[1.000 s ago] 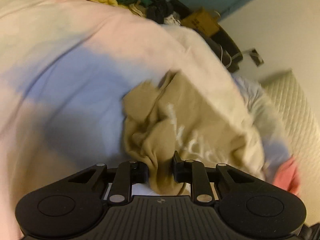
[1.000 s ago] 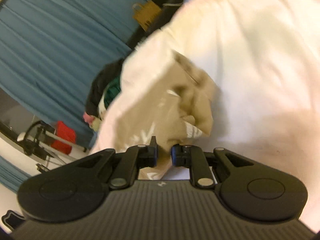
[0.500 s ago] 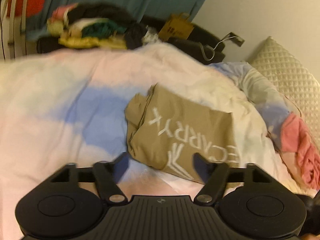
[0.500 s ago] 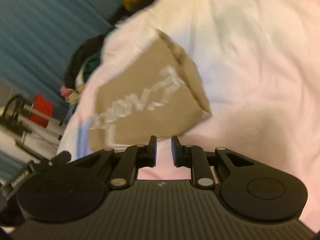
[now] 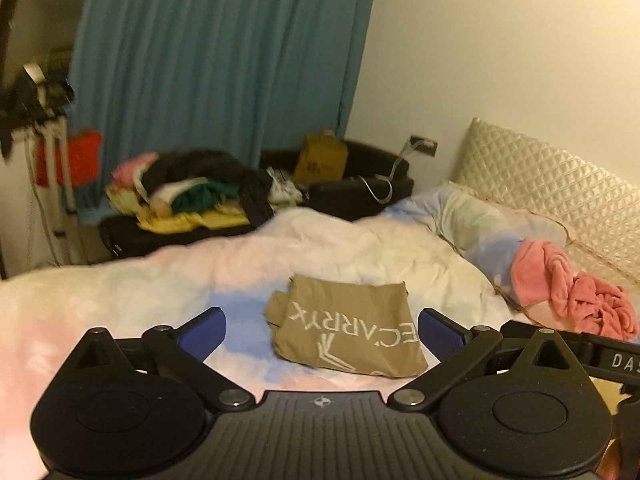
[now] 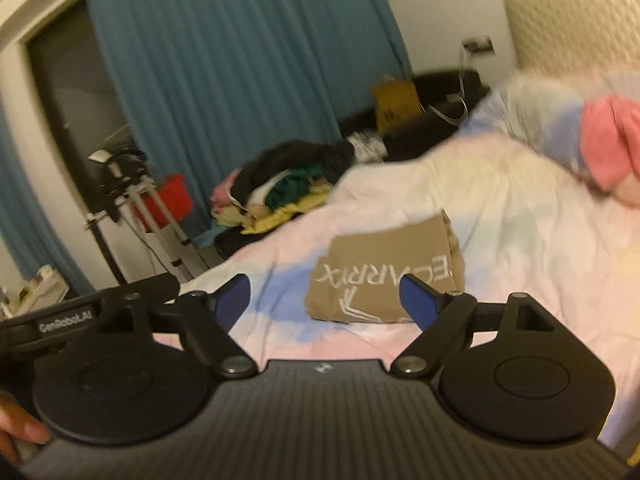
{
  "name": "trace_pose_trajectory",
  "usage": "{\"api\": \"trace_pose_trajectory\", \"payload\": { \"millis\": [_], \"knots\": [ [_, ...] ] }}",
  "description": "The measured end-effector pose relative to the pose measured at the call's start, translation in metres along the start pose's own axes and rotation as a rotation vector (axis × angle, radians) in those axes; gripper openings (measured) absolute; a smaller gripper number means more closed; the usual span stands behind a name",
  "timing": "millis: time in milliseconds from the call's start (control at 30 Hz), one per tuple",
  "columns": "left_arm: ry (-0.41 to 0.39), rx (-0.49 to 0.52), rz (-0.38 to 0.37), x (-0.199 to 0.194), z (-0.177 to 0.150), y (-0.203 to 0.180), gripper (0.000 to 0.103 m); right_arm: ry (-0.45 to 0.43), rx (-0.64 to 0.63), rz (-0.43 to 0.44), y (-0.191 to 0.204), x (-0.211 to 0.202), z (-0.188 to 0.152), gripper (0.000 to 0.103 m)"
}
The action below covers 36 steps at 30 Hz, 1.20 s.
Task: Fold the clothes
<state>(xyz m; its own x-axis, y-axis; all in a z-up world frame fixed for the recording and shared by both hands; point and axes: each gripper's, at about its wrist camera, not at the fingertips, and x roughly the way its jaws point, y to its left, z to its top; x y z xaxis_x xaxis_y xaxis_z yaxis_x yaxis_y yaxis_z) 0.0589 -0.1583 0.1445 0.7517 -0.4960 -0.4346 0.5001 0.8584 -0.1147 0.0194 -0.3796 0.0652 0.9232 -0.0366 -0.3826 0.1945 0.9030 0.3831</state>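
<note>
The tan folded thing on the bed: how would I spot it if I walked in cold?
Start at the bed with its pastel pink, blue and white duvet. Near the middle of the cover lies the tan folded garment, flat and roughly square. Unlike the crumpled pink cloth beside the pillow, it is neatly folded and carries large white lettering.

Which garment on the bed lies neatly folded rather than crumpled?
The tan garment with white lettering, lying flat as a squared packet mid-bed. The pink garment near the pillow is a crumpled heap.
</note>
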Motion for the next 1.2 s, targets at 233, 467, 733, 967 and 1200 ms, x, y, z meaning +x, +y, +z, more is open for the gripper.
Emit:
{"api": "trace_pose_trajectory", "payload": {
  "millis": [233, 467, 733, 967, 1200],
  "knots": [
    [-0.094, 0.021, 0.049, -0.074, -0.035, 0.003, 0.103, -0.085, -0.066, 0.011, 0.019, -0.036, -0.035, 0.083],
    [-0.14, 0.044, 0.101, -0.091, -0.074, 0.012, 0.103, -0.14, -0.163, -0.012, 0.028, -0.032, -0.078, 0.083],
    [-0.111, 0.045, 0.146, -0.065, -0.108, 0.022, 0.103, -0.128, -0.218, -0.068, 0.02, -0.002, -0.116, 0.083],
    [-0.119, -0.004, 0.177, -0.058, -0.124, 0.036, 0.103, -0.149, -0.23, -0.103, 0.018, 0.004, -0.126, 0.083],
    [-0.112, 0.001, 0.196, -0.054, -0.128, 0.039, 0.103, -0.163, -0.259, -0.116, 0.022, -0.001, -0.13, 0.083]
  ]
}}
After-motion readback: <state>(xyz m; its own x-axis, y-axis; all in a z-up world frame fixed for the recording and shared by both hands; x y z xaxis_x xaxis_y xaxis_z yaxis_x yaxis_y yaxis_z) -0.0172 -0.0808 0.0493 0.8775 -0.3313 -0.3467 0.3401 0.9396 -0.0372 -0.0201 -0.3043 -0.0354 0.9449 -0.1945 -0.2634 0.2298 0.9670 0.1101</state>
